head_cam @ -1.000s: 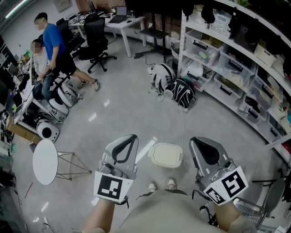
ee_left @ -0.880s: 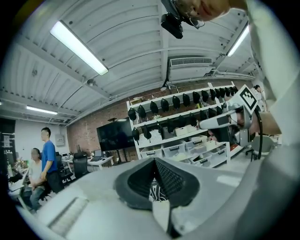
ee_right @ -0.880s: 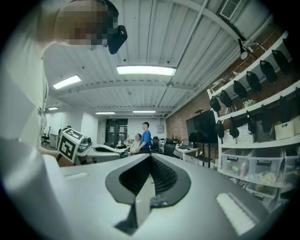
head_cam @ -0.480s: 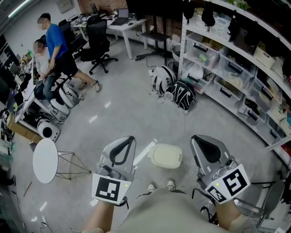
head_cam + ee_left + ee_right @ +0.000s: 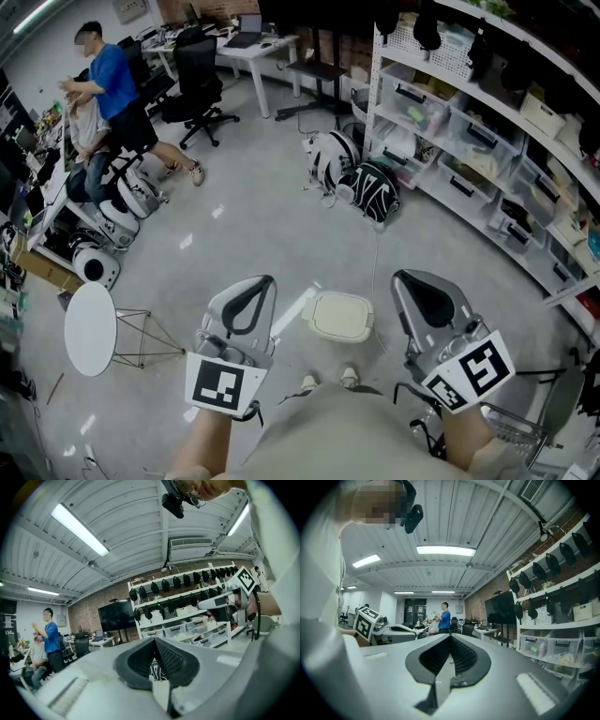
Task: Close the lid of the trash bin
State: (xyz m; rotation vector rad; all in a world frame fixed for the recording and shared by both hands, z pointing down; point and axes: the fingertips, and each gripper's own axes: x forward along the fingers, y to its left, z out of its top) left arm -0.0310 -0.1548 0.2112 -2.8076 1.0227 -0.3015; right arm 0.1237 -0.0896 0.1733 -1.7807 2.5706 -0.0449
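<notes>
Lab-office: storage shelves (image 5: 487, 105), desks (image 5: 261, 45).

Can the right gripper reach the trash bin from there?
Probably yes. The bin sits on bare floor just ahead of the shoes, and nothing lies between it and the right gripper. That gripper is held above it, jaws shut, so it would have to come down.

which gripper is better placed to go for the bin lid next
Right, but only slightly. The trash bin sits on the floor between the two, a little closer in the head view to the right gripper than the left gripper. Both are shut, empty and held high above it.
</notes>
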